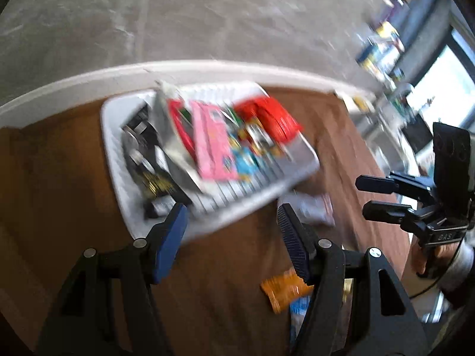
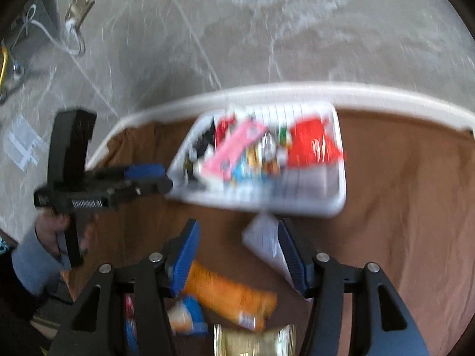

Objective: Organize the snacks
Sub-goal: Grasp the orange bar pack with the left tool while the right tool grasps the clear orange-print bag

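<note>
We see orange pack (image 2: pixel 228 295) just below-left of right claw (image 2: pixel 237 255), long axis slanting; both claws released, empty; left claw (image 1: pixel 231 234) farther.

Ahead of both grippers: white ribbed plastic tray (image 2: pixel 311 198), matt. In it, glossy red foil packet (image 2: pixel 311 145) and pink wrapper (image 2: pixel 234 151), shiny. Under the jaws, brown cloth (image 2: pixel 400 207), soft and creased, matt. Close below the right gripper (image 2: pixel 237 252), orange packet (image 2: pixel 228 296) with a slick film look and white paper-like packet (image 2: pixel 264 240). Ridged blue rubbery pads (image 1: pixel 172 237) on matt black plastic arms, metal pins. Beyond the table, rough grey floor (image 1: pixel 207 14).
</note>
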The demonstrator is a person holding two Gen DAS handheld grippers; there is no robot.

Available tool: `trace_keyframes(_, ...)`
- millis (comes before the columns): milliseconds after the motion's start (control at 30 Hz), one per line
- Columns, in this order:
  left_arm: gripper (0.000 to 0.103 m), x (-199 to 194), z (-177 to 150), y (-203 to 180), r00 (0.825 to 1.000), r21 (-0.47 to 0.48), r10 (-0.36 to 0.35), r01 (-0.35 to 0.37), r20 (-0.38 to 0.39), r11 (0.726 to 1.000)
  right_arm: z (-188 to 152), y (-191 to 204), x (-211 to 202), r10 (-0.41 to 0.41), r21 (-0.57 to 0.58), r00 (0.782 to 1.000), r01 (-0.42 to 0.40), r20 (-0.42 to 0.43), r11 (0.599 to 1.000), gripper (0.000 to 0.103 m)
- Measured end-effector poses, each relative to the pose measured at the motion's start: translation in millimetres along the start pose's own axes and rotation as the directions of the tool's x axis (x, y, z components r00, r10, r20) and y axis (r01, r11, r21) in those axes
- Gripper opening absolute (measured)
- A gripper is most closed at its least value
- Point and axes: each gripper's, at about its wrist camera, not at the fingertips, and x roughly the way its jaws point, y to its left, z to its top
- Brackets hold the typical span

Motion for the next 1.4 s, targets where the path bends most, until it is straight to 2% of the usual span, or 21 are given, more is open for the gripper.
trace_keyframes(67, 0.061, 5.6, -13.5, -14.6, 0.999, 0.057, -0.017, 0.02, -0.044, 0.998, -20.7, -0.4, -3.4, -0.029, 0.005, 0.999, 0.029, -0.041, 1.0, 0.058)
trace_keyframes(200, 0.061, 20.1, -35.6, -40.6, 0.993, 0.132, -0.05, 0.064, -0.107, 0.989, -55.1, -9.4, -6.9, -0.036, 0.074, 0.994, 0.044, -0.104, 0.996, 0.058)
trace_keyframes(300, 0.061, 31.7, -44.6, -57.7, 0.988, 0.18, -0.058, 0.083, -0.142, 0.98, -71.9, -16.1, -9.9, -0.047, 0.127, 0.993, 0.061, -0.11, 0.99, 0.059)
trace_keyframes(433, 0.061, 47.0, -53.0, -77.2, 0.979, 0.239, -0.08, 0.124, -0.185, 0.963, -75.6, -17.7, -9.1, -0.084, 0.123, 0.991, 0.097, -0.106, 0.988, 0.059)
trace_keyframes(533, 0.061, 57.6, -59.8, -90.5, 0.969, 0.298, -0.091, 0.158, -0.228, 0.941, -69.4, -15.0, -9.7, -0.113, 0.077, 0.989, 0.12, -0.094, 0.99, 0.059)
trace_keyframes(667, 0.061, 69.2, -68.1, -107.3, 0.959, 0.4, -0.061, 0.172, -0.275, 0.9, -54.6, -14.2, -3.7, -0.137, -0.017, 0.986, 0.136, -0.09, 0.991, 0.065)
trace_keyframes(833, 0.061, 79.5, -69.4, -122.1, 0.954, 0.481, -0.012, 0.163, -0.301, 0.861, -41.4, -14.3, 12.5, -0.124, -0.138, 0.984, 0.106, -0.129, 0.985, 0.067)
trace_keyframes(1067, 0.061, 103.0, -73.7, -136.6, 0.924, 0.57, 0.044, 0.196, -0.38, 0.798, -23.8, -17.5, 43.2, -0.088, -0.283, 0.978, 0.032, -0.188, 0.959, 0.07)
trace_keyframes(1133, 0.063, 105.3, -73.9, -141.0, 0.924, 0.591, 0.048, 0.202, -0.379, 0.781, -20.1, -18.0, 53.8, -0.104, -0.329, 0.973, 0.032, -0.206, 0.944, 0.072)
trace_keyframes(1233, 0.063, 109.9, -71.2, -145.2, 0.923, 0.605, 0.052, 0.207, -0.382, 0.769, -13.1, -21.0, 67.4, -0.092, -0.354, 0.97, 0.006, -0.226, 0.935, 0.072)
trace_keyframes(1400, 0.063, 114.3, -71.5, -151.1, 0.922, 0.663, 0.079, 0.21, -0.378, 0.719, -4.6, -21.8, 85.4, -0.097, -0.399, 0.962, -0.014, -0.257, 0.917, 0.072)
